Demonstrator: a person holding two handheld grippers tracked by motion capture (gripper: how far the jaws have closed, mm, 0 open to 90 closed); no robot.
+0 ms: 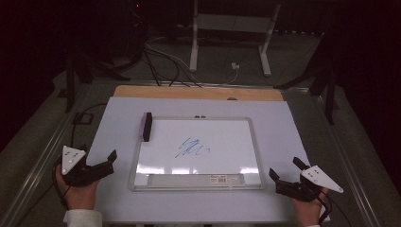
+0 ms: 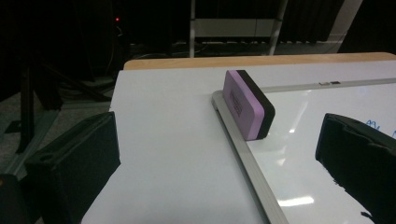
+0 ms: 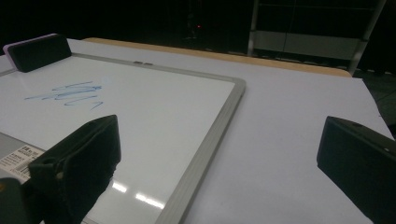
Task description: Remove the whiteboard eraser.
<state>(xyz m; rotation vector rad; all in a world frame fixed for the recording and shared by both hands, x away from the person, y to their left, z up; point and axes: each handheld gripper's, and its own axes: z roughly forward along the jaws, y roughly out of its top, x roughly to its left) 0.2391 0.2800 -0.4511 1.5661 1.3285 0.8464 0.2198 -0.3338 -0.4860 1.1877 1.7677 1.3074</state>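
Nearest me, my left tool (image 1: 112, 157) and right tool (image 1: 271, 174) both rest with jaws spread wide and empty, one at each side of the whiteboard (image 1: 257, 156) on the counter (image 1: 113, 118). Nothing is started, I judge: the blue scribble (image 1: 191, 148) sits untouched mid-board. Farther off, the eraser (image 1: 147, 126) stands on its edge on the board's far left frame, ahead of my left tool. Grasping it and wiping remain.

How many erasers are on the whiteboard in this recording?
1. The eraser stands on its long edge at the whiteboard's far left corner, against the frame, left of the blue scribble. Nothing seems hidden.
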